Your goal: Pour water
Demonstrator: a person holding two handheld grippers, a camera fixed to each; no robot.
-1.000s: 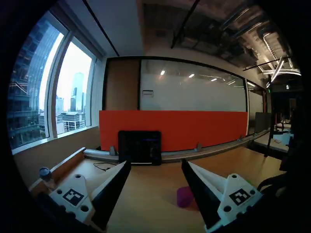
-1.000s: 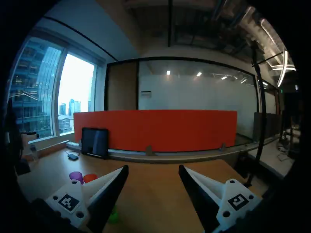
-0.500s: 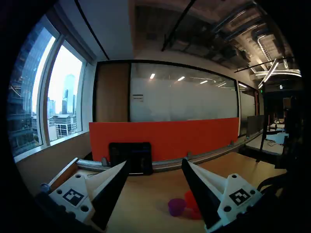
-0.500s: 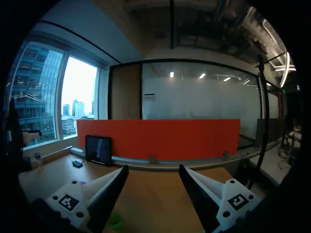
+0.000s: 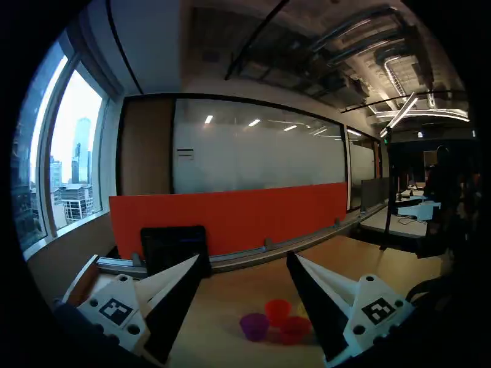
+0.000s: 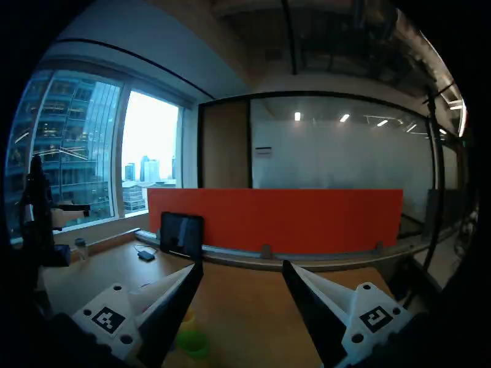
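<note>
Left gripper (image 5: 243, 256): jaws wide, empty. Purple cup (image 5: 253, 325), orange cup (image 5: 277, 308) and red cup (image 5: 295, 329) cluster at 6 o'clock on the desk (image 5: 230, 289).
Right gripper (image 6: 242, 264): jaws wide, empty. Green cup (image 6: 194, 343) at 7 o'clock.
Step, as judged: approach, nothing grasped.
Next calls for: descend, choose one cup, close squarely on its wall.

The left tool (image 5: 243, 256) has turned, bringing orange cup (image 5: 277, 310) and red cup (image 5: 294, 328) into view.

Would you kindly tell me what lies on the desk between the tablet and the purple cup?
Nothing: in the left gripper view, bare wooden desk runs from the tablet to the purple cup.
</note>
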